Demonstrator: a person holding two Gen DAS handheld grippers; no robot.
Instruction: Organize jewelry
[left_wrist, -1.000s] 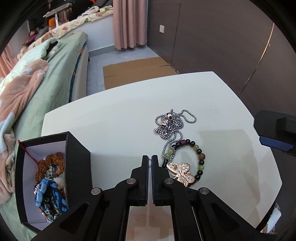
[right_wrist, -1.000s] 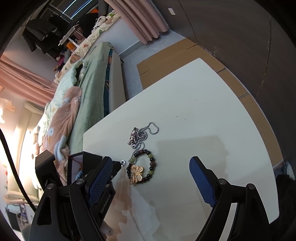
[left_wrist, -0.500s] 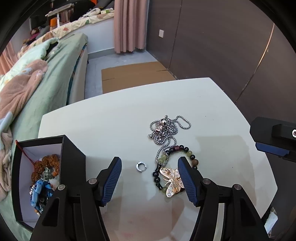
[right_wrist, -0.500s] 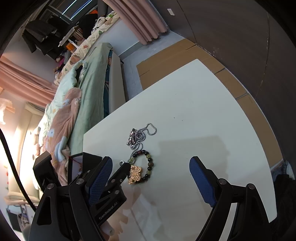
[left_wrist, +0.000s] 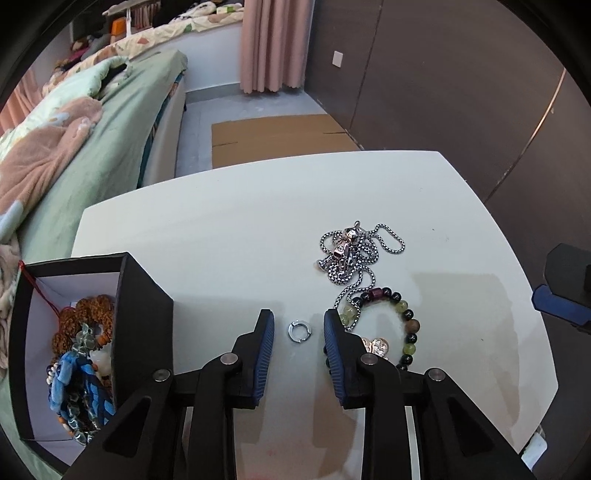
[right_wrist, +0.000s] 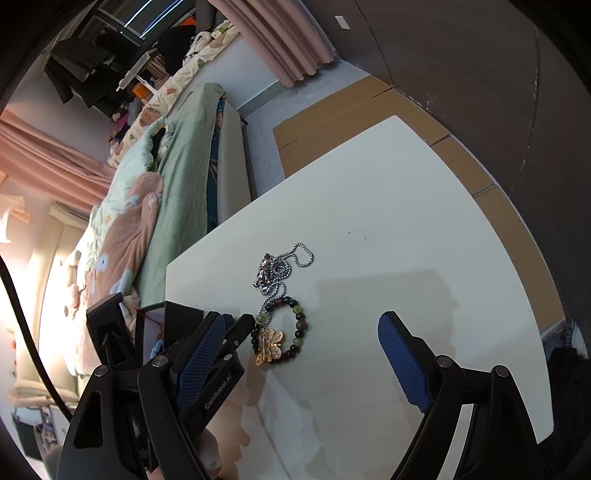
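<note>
While the small silver ring (left_wrist: 300, 332) lies on the white table (left_wrist: 229, 236) between our left tool's (left_wrist: 298, 326) parted tips, we judge pinching comes next. Our right tool (right_wrist: 303, 332) is spread wide.

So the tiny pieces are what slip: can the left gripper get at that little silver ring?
Probably yes: the silver ring lies flat between the open left gripper fingers, nothing covering it.

"GenRobot.AI" on the left gripper (right_wrist: 236, 328) body.
</note>
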